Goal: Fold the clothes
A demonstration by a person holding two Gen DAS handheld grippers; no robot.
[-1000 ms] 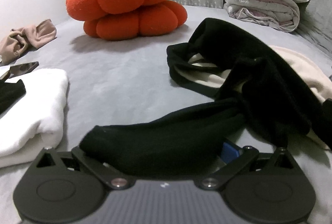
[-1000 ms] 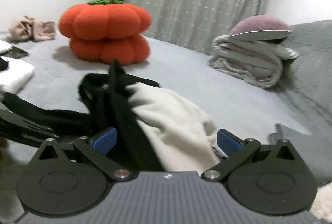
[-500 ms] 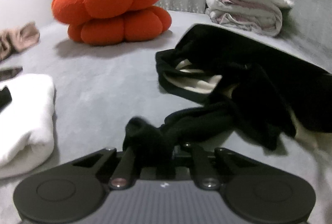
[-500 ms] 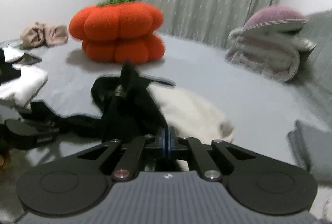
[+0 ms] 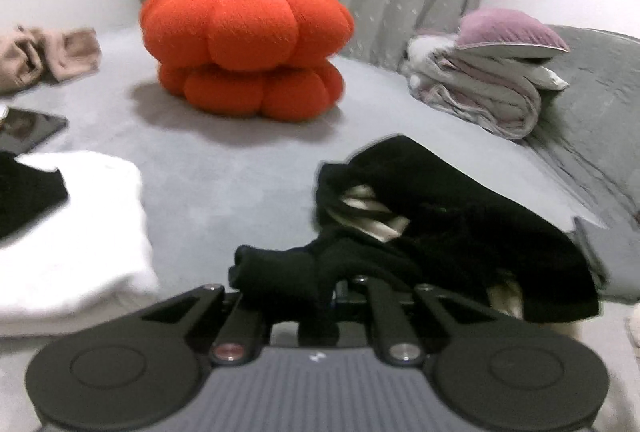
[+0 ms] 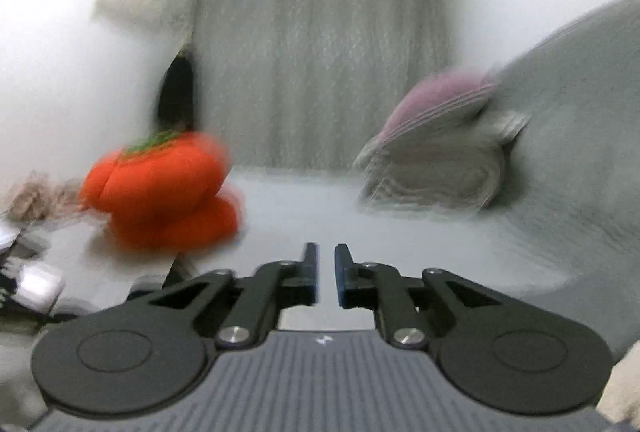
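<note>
Sleeve edge of black garment (image 5: 440, 216) pinched in left claw (image 5: 316, 296); right claw (image 6: 326, 274) slightly parted, empty.

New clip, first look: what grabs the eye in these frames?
The big orange pumpkin plush at the back of the grey bed, before the curtain. Nearer, the left gripper is shut on a black garment with a cream lining, lying rumpled at centre-right. The right gripper shows a narrow gap and holds nothing; its view is blurred.
</note>
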